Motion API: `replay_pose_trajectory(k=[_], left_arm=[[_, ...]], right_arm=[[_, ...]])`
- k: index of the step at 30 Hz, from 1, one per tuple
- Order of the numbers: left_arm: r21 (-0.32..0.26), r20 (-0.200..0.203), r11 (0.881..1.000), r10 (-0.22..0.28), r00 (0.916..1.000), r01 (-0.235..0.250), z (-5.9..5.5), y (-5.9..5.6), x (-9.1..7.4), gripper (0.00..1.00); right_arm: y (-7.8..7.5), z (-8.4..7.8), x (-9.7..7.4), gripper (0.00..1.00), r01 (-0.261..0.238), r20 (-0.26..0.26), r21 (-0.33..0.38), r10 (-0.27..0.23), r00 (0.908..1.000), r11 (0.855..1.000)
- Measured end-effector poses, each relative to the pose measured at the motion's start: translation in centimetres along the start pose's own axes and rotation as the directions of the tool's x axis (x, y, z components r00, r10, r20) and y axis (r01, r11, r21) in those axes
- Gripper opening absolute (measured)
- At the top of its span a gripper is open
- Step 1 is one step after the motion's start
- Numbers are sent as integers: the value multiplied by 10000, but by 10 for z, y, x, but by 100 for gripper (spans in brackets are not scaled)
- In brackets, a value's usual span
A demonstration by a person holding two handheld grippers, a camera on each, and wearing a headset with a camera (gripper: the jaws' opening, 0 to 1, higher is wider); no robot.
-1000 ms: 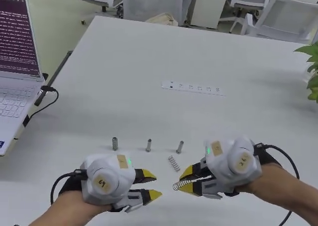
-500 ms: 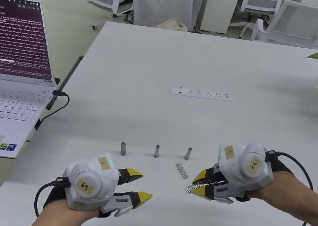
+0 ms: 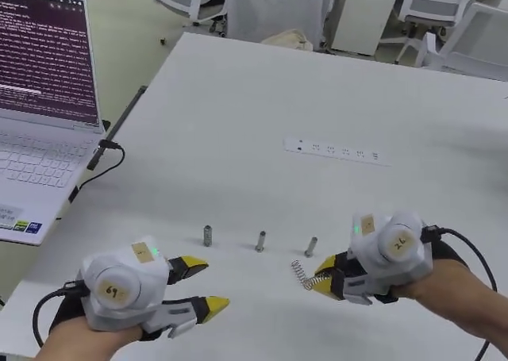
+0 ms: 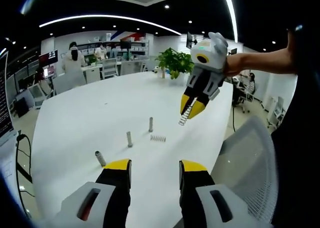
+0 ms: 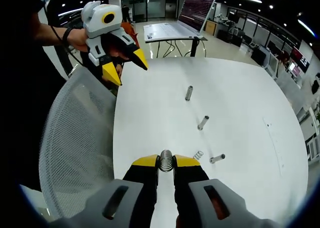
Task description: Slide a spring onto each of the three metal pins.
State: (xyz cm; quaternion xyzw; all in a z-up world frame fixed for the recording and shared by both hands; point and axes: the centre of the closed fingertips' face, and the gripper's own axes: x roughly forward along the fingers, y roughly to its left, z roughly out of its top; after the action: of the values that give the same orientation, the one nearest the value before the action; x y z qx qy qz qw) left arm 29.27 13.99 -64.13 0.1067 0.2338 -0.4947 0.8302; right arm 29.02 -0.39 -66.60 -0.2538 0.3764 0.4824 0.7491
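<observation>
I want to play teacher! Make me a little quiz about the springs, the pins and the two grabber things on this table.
1. Count: how many metal pins stand on the table?
2. True or false: the left gripper is shut on something.
3. Pick one: the loose spring lies A) beside the laptop, B) on the table close to the pins, C) on a chair.

Key:
1. Three.
2. False. Its jaws are open with nothing between them. The right gripper is the one clamping a spring.
3. B.
</observation>
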Motion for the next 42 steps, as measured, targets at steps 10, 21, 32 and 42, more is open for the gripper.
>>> replay_pose_trajectory(k=[10,21,32,42], left_arm=[[-363,124,9975,617,9980,-612,-4,20,-19,37],[-508,291,9937,1012,9944,-996,-5,32,-33,43],[-765,292,9900,1209,9922,-1183,-14,44,-42,51],[-513,47,9929,1079,9941,-1075,-20,43,-44,58]], right_arm=[[-22,4,12,8,333,-89,498,-329,9994,9982],[-42,18,30,8,708,-491,655,-677,9965,9953],[-59,34,51,8,974,-814,897,-902,9926,9912],[-75,41,66,8,1188,-1052,1244,-1059,9888,9851]])
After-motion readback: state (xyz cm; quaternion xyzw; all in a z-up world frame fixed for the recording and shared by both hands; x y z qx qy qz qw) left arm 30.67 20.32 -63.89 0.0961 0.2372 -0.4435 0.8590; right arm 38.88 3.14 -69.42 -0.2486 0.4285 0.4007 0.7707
